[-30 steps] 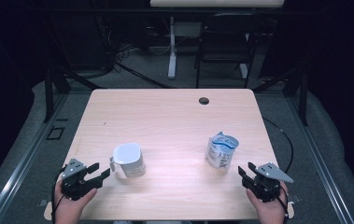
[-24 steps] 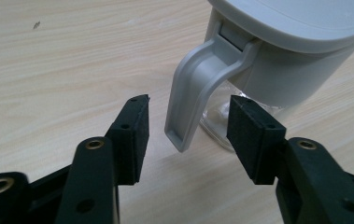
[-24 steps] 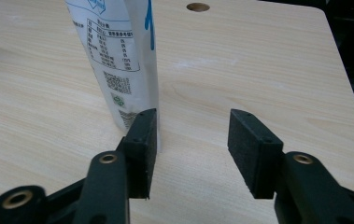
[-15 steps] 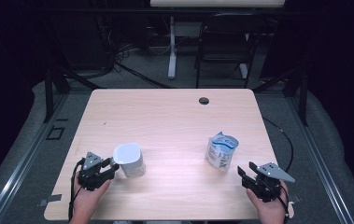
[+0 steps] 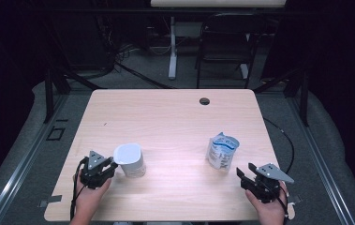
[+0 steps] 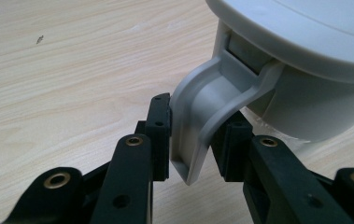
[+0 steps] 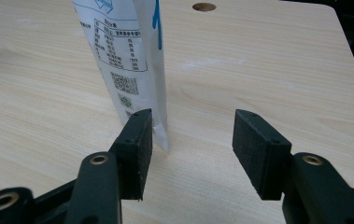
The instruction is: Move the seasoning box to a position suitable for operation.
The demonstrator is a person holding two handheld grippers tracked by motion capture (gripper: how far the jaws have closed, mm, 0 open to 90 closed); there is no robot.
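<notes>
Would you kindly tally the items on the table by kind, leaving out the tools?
Cup: 1
Pouch: 1
Total: 2

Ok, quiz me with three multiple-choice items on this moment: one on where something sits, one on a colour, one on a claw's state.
1. Where does the pouch stand?
A. on the table's right half, ahead of the right claw
B. at the far left corner
C. on the floor

2. What colour is the jug?
A. red
B. pale grey-white
C. green

3. How does the left claw stand to the jug's handle?
A. far off, jaws wide
B. shut with nothing between
C. jaws on either side of the handle

Answers: 1 A, the high view shows it upright just beyond that claw. 2 B, body and lid read pale grey-white in both views. 3 C, the left gripper view shows the handle between the pads; whether both press it I cannot tell.
</notes>
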